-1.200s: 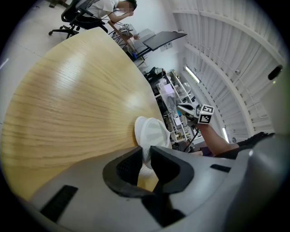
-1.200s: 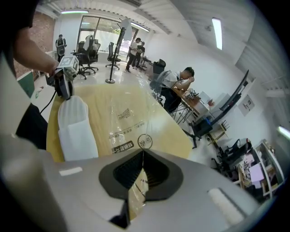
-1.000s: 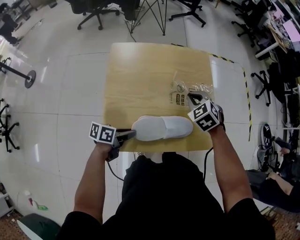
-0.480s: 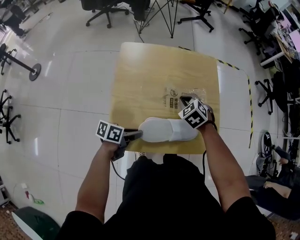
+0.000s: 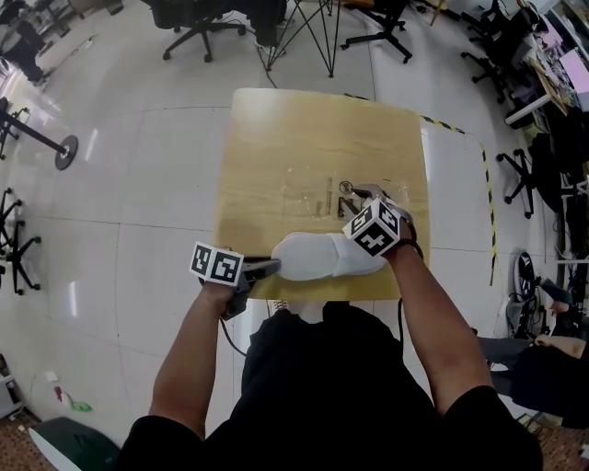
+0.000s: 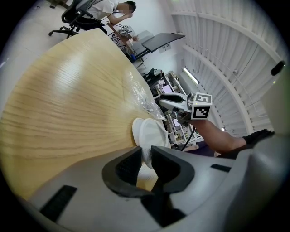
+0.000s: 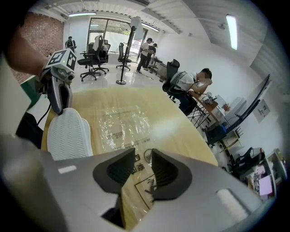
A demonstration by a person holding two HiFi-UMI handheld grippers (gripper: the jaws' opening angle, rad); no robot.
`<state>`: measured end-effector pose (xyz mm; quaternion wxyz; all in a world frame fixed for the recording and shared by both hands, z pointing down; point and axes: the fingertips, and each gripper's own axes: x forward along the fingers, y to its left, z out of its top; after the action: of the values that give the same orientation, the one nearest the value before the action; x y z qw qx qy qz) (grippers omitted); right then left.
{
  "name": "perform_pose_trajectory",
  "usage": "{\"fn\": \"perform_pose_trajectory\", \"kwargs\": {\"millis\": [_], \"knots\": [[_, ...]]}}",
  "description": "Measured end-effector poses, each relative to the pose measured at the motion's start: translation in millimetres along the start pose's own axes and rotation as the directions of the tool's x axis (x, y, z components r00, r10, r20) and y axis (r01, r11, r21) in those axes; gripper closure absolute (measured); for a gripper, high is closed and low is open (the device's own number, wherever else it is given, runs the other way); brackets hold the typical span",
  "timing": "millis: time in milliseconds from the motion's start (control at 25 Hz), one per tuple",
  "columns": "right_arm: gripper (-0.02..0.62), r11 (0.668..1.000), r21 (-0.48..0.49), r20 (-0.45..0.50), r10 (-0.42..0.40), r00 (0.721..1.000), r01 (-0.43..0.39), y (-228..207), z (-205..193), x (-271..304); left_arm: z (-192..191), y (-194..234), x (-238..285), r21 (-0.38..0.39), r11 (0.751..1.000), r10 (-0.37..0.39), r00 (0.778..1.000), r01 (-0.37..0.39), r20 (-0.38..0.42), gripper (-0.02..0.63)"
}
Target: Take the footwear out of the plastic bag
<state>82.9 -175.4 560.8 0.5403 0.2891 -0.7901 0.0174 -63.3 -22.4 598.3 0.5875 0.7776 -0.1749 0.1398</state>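
Counted: one wooden table (image 5: 276,138). One clear plastic bag (image 5: 308,189), lying flat on it. Two white slippers (image 5: 317,256), stacked as a pair. Office chairs (image 5: 189,20): several seen around the floor, exact number not determinable.

Left tool (image 6: 146,156) on slipper (image 5: 327,255), right tool (image 7: 143,158) empty, both just widening.

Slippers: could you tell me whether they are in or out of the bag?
Out: the slippers lie bare on the table, beside the flat bag.
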Motion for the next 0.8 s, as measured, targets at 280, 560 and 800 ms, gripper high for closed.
{"fn": "perform_pose_trajectory", "kwargs": {"millis": [280,560,800], "knots": [[0.476,0.987,0.156,0.149,-0.059,0.987,0.035,-0.8,17.1,-55.3,-0.9,-1.5,-3.2,0.017,1.000,-0.001,1.000,0.002,-0.015,0.528],[0.476,0.714,0.641,0.501,-0.113,0.858,-0.280,35.2,-7.5,-155.3,11.3,-2.6,1.5,0.068,0.997,0.022,1.000,-0.021,-0.007,0.514],[0.500,0.629,0.728,0.471,-0.169,0.866,-0.273,69.8,-63.6,-191.2,24.0,-6.5,4.8,0.089,0.994,0.053,0.998,-0.056,0.032,0.373]]}}
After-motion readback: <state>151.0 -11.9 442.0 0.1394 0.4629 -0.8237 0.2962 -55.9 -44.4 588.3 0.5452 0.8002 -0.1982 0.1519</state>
